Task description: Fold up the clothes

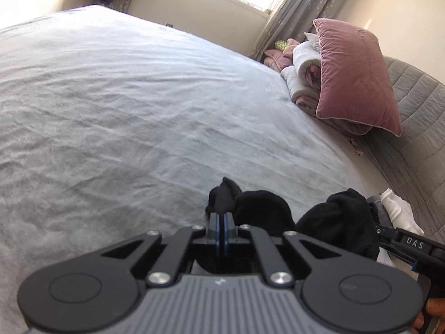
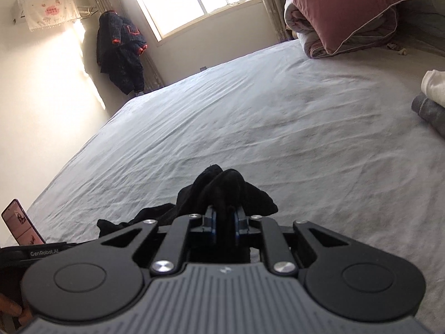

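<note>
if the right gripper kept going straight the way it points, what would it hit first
Apart from the black garment its jaws are already clamped on, the right gripper would most likely meet the grey bedsheet first, since it points down at the bed. That stretch looks bare; depth is hard to judge.

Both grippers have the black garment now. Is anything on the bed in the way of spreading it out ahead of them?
Nothing visible. The bed sheet ahead of the black garment lies bare; the pink pillow and folded clothes sit off to the side.

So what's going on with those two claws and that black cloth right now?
Left gripper shut on black garment. Right gripper shut on it too, a bunched fold. Grey bedsheet ahead bare; pink pillow off at the side.
</note>
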`<action>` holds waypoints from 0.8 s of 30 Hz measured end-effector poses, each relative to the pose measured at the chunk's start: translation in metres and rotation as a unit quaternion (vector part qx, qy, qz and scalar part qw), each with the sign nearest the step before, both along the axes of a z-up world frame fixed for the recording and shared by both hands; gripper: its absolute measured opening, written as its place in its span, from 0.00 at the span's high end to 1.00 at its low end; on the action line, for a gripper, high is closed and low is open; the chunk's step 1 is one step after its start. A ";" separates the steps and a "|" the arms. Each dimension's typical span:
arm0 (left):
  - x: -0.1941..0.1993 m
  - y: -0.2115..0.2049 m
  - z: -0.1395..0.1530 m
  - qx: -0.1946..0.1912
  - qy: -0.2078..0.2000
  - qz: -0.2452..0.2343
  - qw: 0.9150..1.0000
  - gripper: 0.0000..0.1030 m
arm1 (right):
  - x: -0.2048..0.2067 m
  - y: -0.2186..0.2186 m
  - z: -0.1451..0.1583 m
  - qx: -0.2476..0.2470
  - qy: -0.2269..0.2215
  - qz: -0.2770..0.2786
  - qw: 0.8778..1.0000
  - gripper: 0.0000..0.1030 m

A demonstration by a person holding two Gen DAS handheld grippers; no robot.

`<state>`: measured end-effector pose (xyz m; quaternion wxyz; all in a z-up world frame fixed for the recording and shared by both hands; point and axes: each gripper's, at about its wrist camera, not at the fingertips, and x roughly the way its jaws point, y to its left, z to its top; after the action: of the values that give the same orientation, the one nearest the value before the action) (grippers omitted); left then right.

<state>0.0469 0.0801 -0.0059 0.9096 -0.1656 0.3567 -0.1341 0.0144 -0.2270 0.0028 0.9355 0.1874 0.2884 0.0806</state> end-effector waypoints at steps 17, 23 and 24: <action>-0.020 0.015 -0.012 0.061 0.035 -0.034 0.997 0.98 | -0.018 -0.030 -0.015 -0.027 0.059 0.000 0.998 0.84; -0.031 0.011 -0.027 0.082 0.066 -0.059 0.993 0.98 | -0.027 -0.029 -0.028 -0.038 0.088 0.015 0.995 0.83; -0.031 0.011 -0.028 0.082 0.069 -0.063 0.992 0.98 | -0.028 -0.029 -0.029 -0.037 0.091 0.015 0.995 0.83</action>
<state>0.0159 0.0908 -0.0343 0.8831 -0.0769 0.4381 -0.1493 -0.0133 -0.2562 -0.0258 0.9103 0.1544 0.3783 0.0664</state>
